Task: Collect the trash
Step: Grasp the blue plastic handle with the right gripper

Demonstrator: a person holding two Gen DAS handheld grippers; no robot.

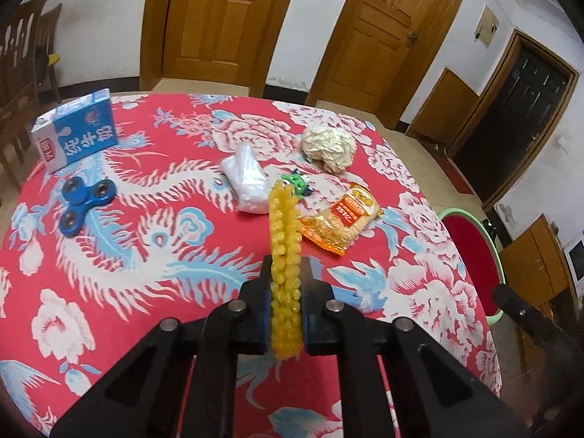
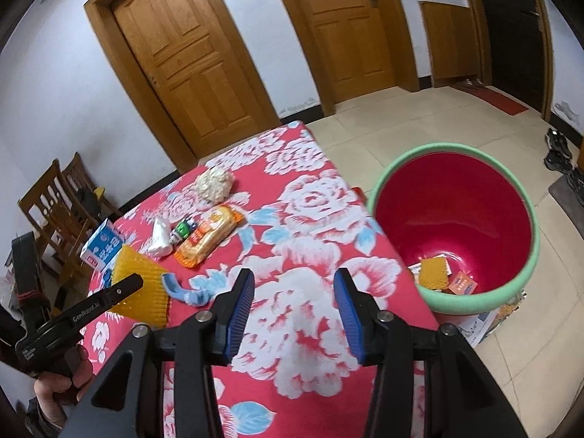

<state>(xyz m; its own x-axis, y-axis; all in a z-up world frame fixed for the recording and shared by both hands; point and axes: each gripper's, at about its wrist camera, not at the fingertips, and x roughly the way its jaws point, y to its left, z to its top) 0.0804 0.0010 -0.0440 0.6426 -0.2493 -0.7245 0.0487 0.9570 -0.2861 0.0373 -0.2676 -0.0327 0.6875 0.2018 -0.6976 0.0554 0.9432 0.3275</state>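
**Left gripper clamping yellow bubble sheet; right gripper standing open over the table**

The table, under a red cloth with white and blue flowers, is filling most of both views. Beside its edge the bin, red inside with a green rim, is standing on the tiled floor and is holding a few flat packets at its bottom.

The left gripper is gripping the yellow bubble sheet edge-on between its blue pads, jaws closed tight on it. In the right wrist view the sheet is showing as a flat yellow rectangle above the cloth at the left.

The right gripper is hovering over a bare part of the cloth, jaws apart, with nothing between the pads.

The remaining items are lying on the cloth:
- The blue milk carton is sitting at the far left.
- The orange snack packet is lying just right of the sheet.
- The crumpled paper ball is lying beyond the packet.
- The white plastic wrap is lying near the middle.
- The blue fidget spinner is lying near the carton.
- The small green toy is sitting between the wrap and the packet.
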